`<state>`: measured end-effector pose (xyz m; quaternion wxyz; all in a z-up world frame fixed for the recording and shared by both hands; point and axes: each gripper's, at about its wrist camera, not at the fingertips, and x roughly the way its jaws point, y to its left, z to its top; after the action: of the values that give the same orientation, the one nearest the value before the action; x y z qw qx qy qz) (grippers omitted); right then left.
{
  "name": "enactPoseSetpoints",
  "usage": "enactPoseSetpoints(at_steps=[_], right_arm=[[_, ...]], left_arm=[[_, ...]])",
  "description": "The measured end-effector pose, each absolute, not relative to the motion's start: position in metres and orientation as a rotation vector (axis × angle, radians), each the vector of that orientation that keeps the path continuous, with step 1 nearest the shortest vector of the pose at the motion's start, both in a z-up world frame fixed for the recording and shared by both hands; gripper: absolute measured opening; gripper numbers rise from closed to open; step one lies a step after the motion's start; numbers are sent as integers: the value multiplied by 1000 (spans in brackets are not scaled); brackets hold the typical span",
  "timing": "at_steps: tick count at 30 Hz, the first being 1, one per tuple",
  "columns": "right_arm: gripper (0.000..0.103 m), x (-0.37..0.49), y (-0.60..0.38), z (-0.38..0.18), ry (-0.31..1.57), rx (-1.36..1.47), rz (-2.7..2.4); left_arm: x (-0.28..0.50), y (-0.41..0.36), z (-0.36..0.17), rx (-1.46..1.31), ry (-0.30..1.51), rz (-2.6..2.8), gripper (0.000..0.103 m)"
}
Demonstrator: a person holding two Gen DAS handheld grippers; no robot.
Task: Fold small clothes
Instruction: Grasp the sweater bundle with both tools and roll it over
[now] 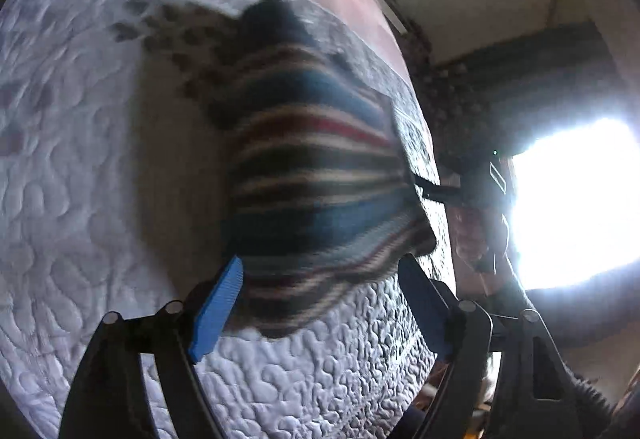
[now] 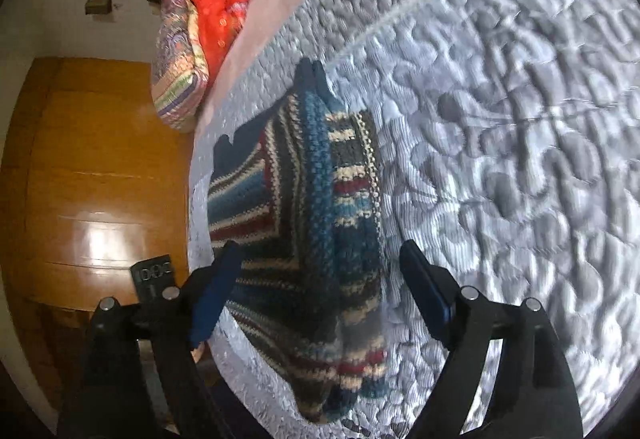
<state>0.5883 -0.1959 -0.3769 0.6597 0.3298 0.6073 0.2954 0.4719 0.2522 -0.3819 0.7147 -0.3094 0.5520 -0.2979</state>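
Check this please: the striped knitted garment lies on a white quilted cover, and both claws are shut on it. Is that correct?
Not quite. The striped knitted garment does lie on the white quilted cover, but neither claw is shut on it. The right wrist view shows the right claw open, its jaws apart on either side of the knit; the left wrist view shows the left claw open too.

The knitted garment (image 2: pixel 316 207) bore horizontal stripes in teal blue, dark grey, cream and dark red. The quilted bedcover (image 2: pixel 500 119) was pale grey-white with a stitched meander pattern. Gripper pads (image 1: pixel 216 309) were blue on black arms. The folded bedding (image 2: pixel 192 39) was red and multicoloured paisley. The cabinet (image 2: pixel 100 167) was glossy orange-brown wood.
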Motion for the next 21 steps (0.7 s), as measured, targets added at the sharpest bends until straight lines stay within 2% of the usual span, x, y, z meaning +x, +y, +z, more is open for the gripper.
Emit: enactPoseSetpoints(at_steps=[10, 21], right_arm=[[83, 622, -147, -409, 1461, 704, 749], [85, 645, -132, -419, 1449, 723, 777]], left_arm=[[481, 241, -435, -809, 1235, -788, 81], [489, 250, -440, -847, 1232, -844, 81]])
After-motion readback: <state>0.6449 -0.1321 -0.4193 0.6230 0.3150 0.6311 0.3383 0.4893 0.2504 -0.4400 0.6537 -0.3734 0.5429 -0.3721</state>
